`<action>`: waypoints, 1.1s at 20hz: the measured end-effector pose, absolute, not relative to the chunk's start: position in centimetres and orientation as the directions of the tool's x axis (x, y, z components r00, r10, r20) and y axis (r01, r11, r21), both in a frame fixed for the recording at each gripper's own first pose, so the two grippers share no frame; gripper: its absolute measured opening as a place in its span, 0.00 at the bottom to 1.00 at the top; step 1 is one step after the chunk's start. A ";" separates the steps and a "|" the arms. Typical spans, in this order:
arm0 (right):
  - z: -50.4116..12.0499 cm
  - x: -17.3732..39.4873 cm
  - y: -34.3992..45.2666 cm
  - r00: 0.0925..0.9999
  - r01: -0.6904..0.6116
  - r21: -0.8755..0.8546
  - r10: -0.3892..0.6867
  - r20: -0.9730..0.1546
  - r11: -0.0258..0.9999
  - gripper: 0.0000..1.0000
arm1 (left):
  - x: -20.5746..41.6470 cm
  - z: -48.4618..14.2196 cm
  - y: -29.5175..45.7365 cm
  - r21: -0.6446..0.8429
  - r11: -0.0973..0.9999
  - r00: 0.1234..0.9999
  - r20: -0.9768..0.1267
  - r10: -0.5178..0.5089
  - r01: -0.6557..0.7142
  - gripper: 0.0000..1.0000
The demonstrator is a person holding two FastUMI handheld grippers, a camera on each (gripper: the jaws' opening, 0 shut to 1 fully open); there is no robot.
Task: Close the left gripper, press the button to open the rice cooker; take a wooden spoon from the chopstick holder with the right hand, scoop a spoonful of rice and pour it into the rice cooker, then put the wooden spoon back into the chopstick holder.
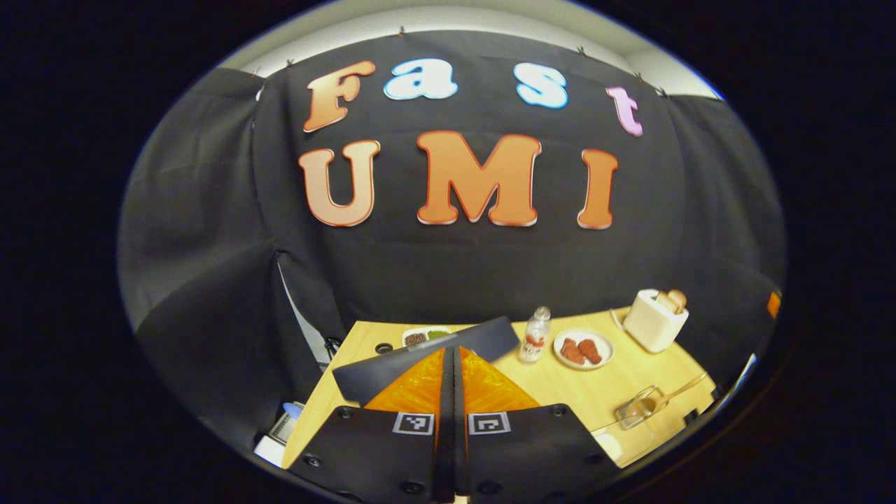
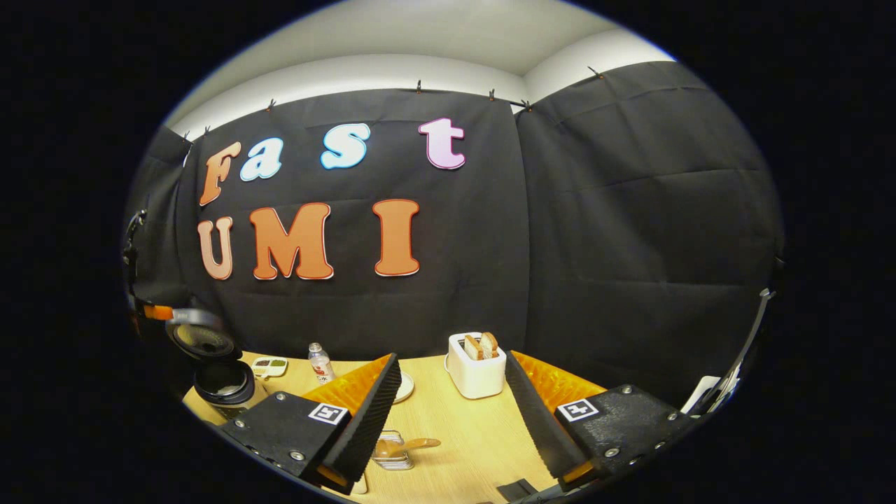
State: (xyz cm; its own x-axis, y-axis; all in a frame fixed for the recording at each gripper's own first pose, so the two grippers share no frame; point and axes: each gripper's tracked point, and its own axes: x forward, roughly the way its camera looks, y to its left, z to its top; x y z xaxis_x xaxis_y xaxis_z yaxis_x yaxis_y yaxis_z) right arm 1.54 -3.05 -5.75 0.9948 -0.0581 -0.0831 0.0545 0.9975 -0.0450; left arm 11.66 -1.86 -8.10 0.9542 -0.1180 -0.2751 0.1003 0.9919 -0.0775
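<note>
Standing open, rice cooker [image 2: 222, 378] beside bottle [image 2: 320, 362]; toaster [image 2: 476, 365] holds bread. Left gripper [image 1: 453, 364] together; right gripper [image 2: 453, 413] apart.

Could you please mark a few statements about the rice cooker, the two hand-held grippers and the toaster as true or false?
1. The rice cooker stands with its lid up. True.
2. The left hand-held gripper is wide open. False: its fingers meet, holding nothing.
3. The right hand-held gripper clamps the wooden spoon. False: it is open, and the wooden spoon lies on the table.
4. Bread sticks out of the toaster. True.
</note>
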 end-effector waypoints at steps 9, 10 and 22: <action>-10.4 3.6 -1.8 0.997 0.017 0.002 -0.017 -0.072 1.000 0.93 | 6.6 -0.4 3.7 -0.051 0.997 0.997 -0.064 0.049 -0.053 0.05; -11.8 3.9 -1.4 0.996 0.012 0.012 -0.011 -0.086 1.000 0.93 | 6.1 0.4 4.9 -0.031 0.995 0.995 -0.040 0.090 -0.091 0.07; -26.5 7.5 -0.7 0.958 0.051 0.169 0.000 -0.287 0.984 0.94 | 0.8 1.3 10.6 -0.017 0.970 0.969 0.032 0.243 -0.243 0.53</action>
